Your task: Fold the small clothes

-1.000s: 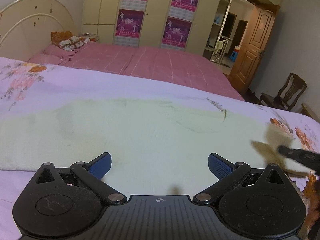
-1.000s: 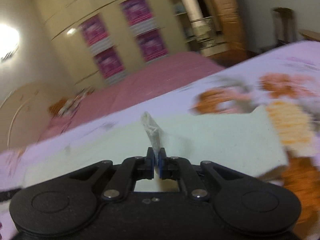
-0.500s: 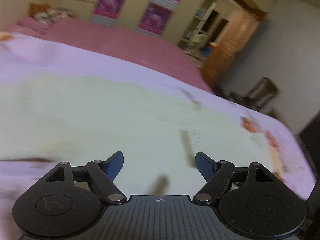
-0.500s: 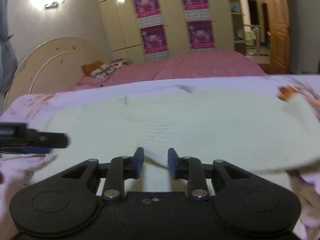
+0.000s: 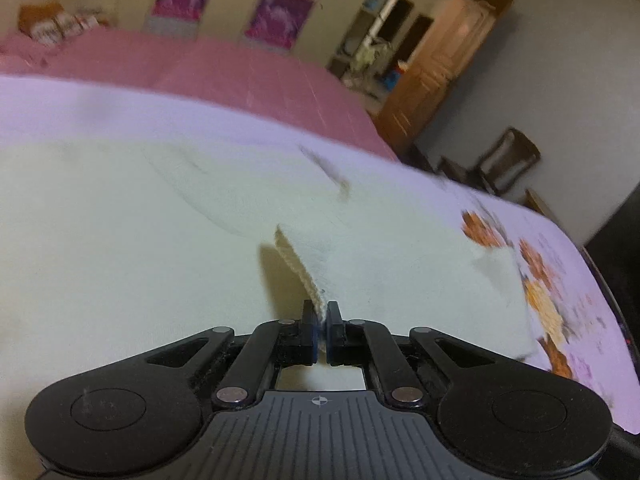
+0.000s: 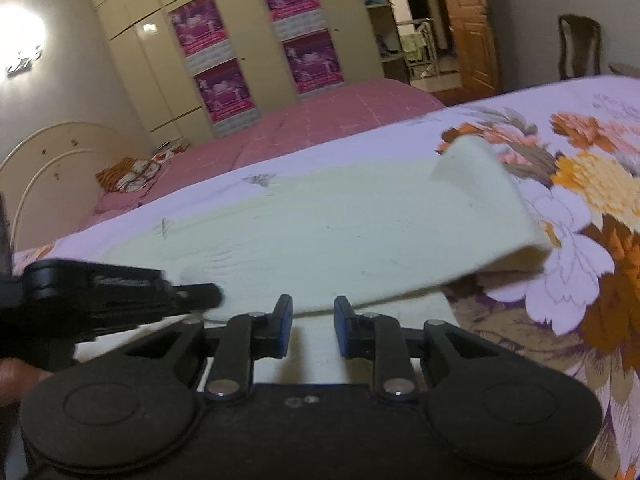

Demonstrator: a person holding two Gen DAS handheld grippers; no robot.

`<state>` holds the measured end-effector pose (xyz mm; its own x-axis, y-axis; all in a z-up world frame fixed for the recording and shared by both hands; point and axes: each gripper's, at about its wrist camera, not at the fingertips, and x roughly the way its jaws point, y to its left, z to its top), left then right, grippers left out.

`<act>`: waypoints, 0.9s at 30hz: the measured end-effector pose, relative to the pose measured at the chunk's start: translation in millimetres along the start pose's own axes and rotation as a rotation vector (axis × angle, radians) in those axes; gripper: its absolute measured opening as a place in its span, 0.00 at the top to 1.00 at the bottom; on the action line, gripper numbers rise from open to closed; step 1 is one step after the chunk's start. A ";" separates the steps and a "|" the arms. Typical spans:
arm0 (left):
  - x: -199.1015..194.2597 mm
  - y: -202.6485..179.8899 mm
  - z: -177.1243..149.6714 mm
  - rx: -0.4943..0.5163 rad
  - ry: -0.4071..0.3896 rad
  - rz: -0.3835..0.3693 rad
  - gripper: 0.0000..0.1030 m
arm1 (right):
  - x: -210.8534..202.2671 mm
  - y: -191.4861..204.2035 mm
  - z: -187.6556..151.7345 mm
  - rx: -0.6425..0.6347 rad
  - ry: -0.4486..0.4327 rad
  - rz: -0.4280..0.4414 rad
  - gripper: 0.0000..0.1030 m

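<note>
A pale cream garment point(image 5: 140, 232) lies spread on a floral lilac bedsheet point(image 5: 560, 264). My left gripper point(image 5: 321, 320) is shut on a ribbed edge of the garment point(image 5: 304, 276) and lifts it off the layer below. In the right wrist view the same garment point(image 6: 340, 224) lies ahead with its right part raised and curled point(image 6: 480, 168). My right gripper point(image 6: 313, 320) is open, its jaws a little apart at the garment's near edge, holding nothing. The left gripper point(image 6: 200, 296) shows at the left of that view, pinching the cloth.
The floral bedsheet point(image 6: 580, 208) runs to the right. Behind it is a pink bed point(image 5: 224, 68) with a cream headboard point(image 6: 48, 160). A wardrobe with posters point(image 6: 256, 52), a wooden door point(image 6: 468, 24) and a chair point(image 5: 504, 160) stand at the back.
My left gripper was open over the garment and has shut on its ribbed edge. My right gripper was shut on the cloth a second ago and has let it go.
</note>
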<state>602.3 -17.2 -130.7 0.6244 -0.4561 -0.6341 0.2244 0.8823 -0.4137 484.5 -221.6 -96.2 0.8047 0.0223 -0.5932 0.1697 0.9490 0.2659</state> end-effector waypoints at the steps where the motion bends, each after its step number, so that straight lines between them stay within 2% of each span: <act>1: -6.4 11.1 2.5 -0.005 -0.010 0.010 0.97 | 3.1 -1.9 1.9 0.009 0.000 0.005 0.74; 6: -32.4 66.2 9.7 -0.039 -0.037 0.094 0.97 | 10.4 -6.0 2.4 0.092 0.017 0.060 0.72; 10: -45.1 96.1 9.1 -0.073 -0.057 0.137 0.97 | 15.9 -12.6 2.2 0.174 0.021 0.088 0.66; 14: -43.7 112.7 7.7 -0.115 -0.072 0.158 0.97 | 17.1 -21.0 4.1 0.221 0.017 0.094 0.62; 19: -37.4 119.1 1.1 -0.112 -0.064 0.163 0.97 | 18.8 -43.1 8.9 0.317 0.005 0.088 0.61; 24: -43.1 130.6 -0.8 -0.101 -0.048 0.166 0.97 | 23.7 -71.6 13.8 0.437 -0.011 0.092 0.64; 27: -46.3 126.8 -2.9 -0.097 -0.043 0.169 0.97 | 29.7 -82.1 16.0 0.469 -0.010 0.105 0.76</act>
<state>599.7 115.5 -155.7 0.6788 -0.2951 -0.6725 0.0416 0.9297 -0.3660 503.5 -303.9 -123.4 0.8360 0.1052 -0.5385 0.3241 0.6973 0.6394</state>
